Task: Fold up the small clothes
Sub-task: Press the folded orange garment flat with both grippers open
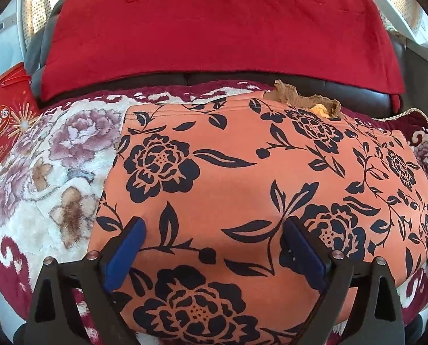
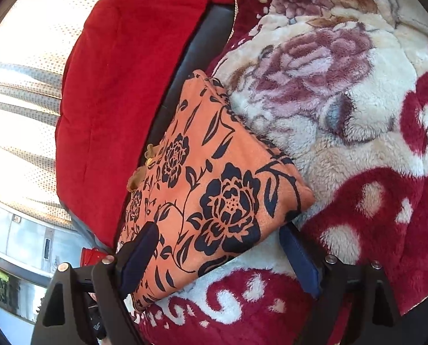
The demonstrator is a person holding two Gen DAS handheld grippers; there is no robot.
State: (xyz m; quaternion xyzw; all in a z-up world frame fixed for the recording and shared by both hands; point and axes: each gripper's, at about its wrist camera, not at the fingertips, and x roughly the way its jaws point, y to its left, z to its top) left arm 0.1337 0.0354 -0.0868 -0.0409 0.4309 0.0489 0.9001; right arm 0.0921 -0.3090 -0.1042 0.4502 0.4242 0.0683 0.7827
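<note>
An orange garment with black flower print lies folded flat on a plush floral blanket. A brown ruffled trim pokes out at its far edge. My left gripper is open, its blue pads hovering over the garment's near part. In the right wrist view the same garment lies as a folded rectangle. My right gripper is open and straddles the garment's near corner; the left pad lies over the cloth, the right pad over the blanket.
A red cushion cover drapes a dark leather sofa back behind the garment. A red snack box stands at the left. The cream-and-maroon blanket spreads to the right. Curtains hang behind.
</note>
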